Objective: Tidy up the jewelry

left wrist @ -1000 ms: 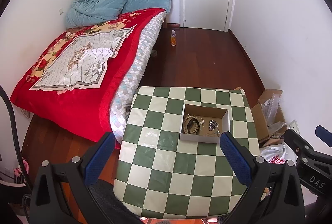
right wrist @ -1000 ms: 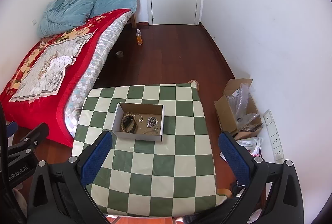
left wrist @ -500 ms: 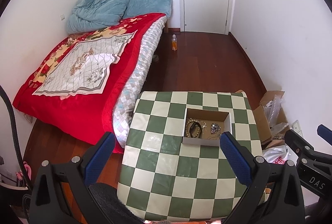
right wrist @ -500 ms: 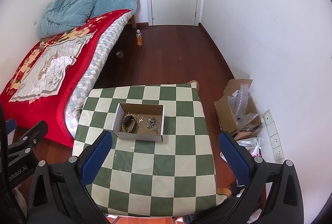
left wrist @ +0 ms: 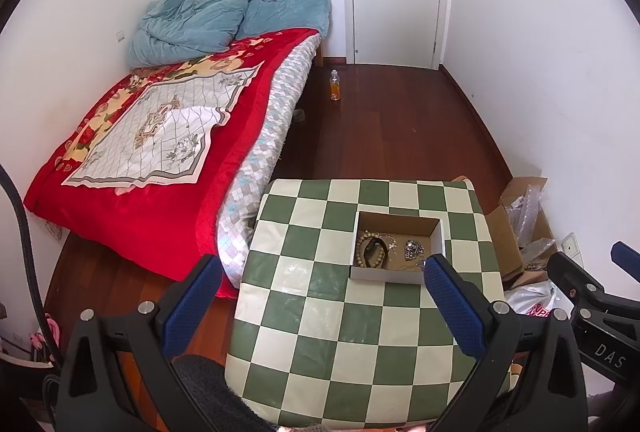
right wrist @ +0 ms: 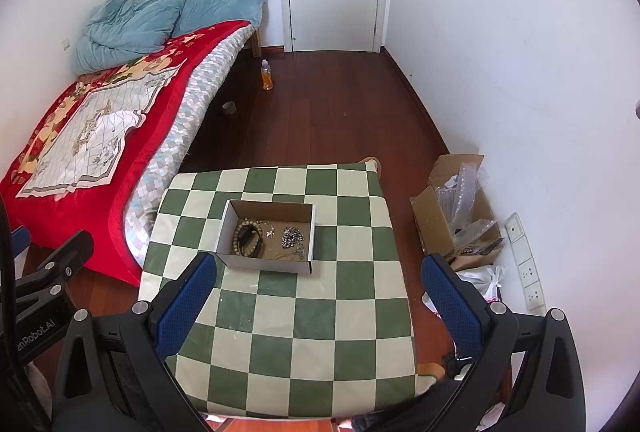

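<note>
Left gripper (left wrist: 322,290) is hanging above the checkered table (left wrist: 320,332), its blue fingers (left wrist: 192,306) spread wide apart and holding nothing. Beyond them, a small open cardboard box (left wrist: 396,246) is sitting on the table, with a ring of brown beads (left wrist: 370,252) and a shiny silver tangle (left wrist: 413,249) lying inside.

Right gripper (right wrist: 316,302) is hanging over the same table (right wrist: 320,352), fingers (right wrist: 450,302) wide apart and empty. From here the box (right wrist: 267,236) is sitting just past the left finger, with the beads (right wrist: 247,236) beside the silver pieces (right wrist: 293,235).
</note>
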`<state>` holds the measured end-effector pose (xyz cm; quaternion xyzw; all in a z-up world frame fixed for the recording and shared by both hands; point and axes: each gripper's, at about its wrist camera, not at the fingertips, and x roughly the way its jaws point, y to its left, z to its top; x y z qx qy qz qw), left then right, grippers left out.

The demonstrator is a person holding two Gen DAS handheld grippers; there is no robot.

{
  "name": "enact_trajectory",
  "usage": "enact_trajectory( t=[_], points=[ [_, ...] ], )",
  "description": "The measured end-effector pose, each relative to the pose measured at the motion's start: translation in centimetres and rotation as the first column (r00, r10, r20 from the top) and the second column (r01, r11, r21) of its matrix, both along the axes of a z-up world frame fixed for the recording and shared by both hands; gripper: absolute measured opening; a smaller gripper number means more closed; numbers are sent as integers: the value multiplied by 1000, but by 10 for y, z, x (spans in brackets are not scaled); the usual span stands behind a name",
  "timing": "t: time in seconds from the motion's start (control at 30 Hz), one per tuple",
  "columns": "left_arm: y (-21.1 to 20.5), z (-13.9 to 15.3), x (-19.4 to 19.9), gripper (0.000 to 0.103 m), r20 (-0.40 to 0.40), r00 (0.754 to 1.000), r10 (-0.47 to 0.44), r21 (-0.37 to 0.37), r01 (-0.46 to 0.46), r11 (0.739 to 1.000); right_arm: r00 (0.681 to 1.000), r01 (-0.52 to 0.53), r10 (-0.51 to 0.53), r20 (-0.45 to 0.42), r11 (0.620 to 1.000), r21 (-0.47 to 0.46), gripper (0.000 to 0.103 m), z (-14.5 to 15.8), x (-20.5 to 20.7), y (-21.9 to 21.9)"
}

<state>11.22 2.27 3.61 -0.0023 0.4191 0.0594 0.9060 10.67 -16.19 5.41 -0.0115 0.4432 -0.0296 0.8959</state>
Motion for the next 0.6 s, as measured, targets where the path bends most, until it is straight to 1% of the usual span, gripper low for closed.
enact_trajectory(
  t=[0.6],
  points=[
    [-2, -2, 0, 103, 0, 1000, -1, -1, 1, 1000, 1000, -7, 7, 1, 1000, 2, 103, 3, 2, 1]
  ],
)
